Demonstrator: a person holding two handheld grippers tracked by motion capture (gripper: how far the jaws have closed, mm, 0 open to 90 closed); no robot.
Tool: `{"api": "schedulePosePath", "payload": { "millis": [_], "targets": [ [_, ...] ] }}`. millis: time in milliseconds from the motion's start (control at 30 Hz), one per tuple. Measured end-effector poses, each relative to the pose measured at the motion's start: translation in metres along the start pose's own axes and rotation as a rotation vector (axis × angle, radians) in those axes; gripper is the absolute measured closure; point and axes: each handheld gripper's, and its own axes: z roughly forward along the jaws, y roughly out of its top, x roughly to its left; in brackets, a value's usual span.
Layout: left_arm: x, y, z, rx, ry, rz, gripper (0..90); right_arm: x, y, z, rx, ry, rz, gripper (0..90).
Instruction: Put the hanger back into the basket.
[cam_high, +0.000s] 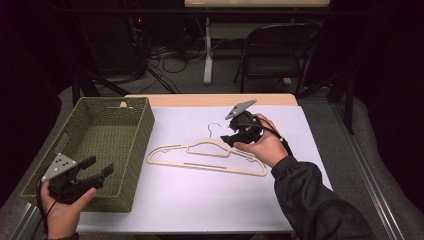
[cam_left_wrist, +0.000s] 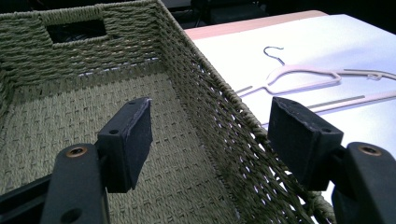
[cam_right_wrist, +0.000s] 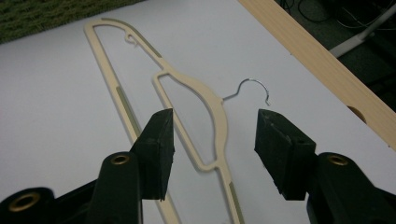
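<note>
At frame centre, the right gripper (cam_high: 231, 139) hovers released over the hanger (cam_high: 205, 156), hiding its neck. Lower left, the left gripper (cam_high: 100, 167) gapes astride the basket (cam_high: 141, 131) wall.

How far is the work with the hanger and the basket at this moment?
Nothing looks finished: the hanger lies flat on the white table, outside the woven basket. In hand: the right gripper hovers open above the hanger's upper arm, near the hook; the left gripper straddles the basket wall, open. Left, probably: gripping the hanger and moving it into the basket.
</note>
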Motion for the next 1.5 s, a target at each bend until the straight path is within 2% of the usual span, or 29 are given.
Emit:
{"api": "schedulePosePath", "payload": {
  "millis": [100, 133, 200, 233, 300, 367, 700, 900, 1000, 1100, 1200, 1400, 1467, 1500],
  "targets": [
    [0.0, 0.0, 0.0, -0.001, 0.0, -0.001, 30.6, -0.002, 0.006, 0.003, -0.01, -0.01, 0.003, 47.1],
    [0.0, 0.0, 0.0, 0.0, 0.0, -0.001, 30.6, -0.003, 0.009, 0.004, 0.012, -0.003, -0.001, 47.2],
    [0.0, 0.0, 0.0, 0.0, 0.0, 0.0, 30.6, -0.005, 0.013, 0.006, 0.017, 0.013, 0.005, 48.4],
    [0.0, 0.0, 0.001, 0.0, 0.0, 0.0, 30.6, -0.005, 0.015, 0.009, -0.004, 0.011, 0.008, 48.4],
    [0.0, 0.0, 0.001, 0.0, 0.0, 0.0, 30.6, -0.006, 0.016, 0.01, 0.007, 0.015, 0.01, 48.4],
    [0.0, 0.0, 0.001, 0.001, -0.001, 0.001, 30.6, -0.007, 0.021, 0.018, 0.03, 0.019, -0.008, 48.2],
    [0.002, 0.0, 0.001, 0.001, 0.0, 0.001, 30.6, -0.01, 0.031, 0.04, 0.069, 0.028, -0.023, 47.8],
    [0.002, 0.0, 0.001, 0.003, -0.001, 0.001, 30.7, -0.013, 0.032, 0.048, 0.088, 0.052, -0.022, 48.4],
    [0.002, 0.0, 0.001, 0.005, -0.001, -0.001, 30.7, -0.015, 0.029, 0.057, 0.128, 0.057, -0.026, 49.7],
    [0.002, 0.0, 0.002, 0.003, 0.0, 0.0, 30.7, -0.016, 0.029, 0.06, 0.142, 0.064, -0.033, 51.0],
    [0.002, 0.0, 0.002, 0.004, 0.0, -0.001, 30.7, -0.019, 0.026, 0.067, 0.168, 0.094, -0.025, 53.0],
    [0.002, -0.001, 0.002, 0.005, 0.0, 0.002, 30.7, -0.019, 0.024, 0.074, 0.216, 0.102, -0.037, 53.0],
    [0.002, -0.001, 0.002, 0.007, -0.001, 0.002, 30.7, -0.018, 0.023, 0.076, 0.202, 0.1, -0.04, 53.3],
    [0.002, -0.001, 0.002, 0.007, -0.001, 0.002, 30.7, -0.017, 0.021, 0.079, 0.174, 0.098, -0.044, 53.3]
  ]
}}
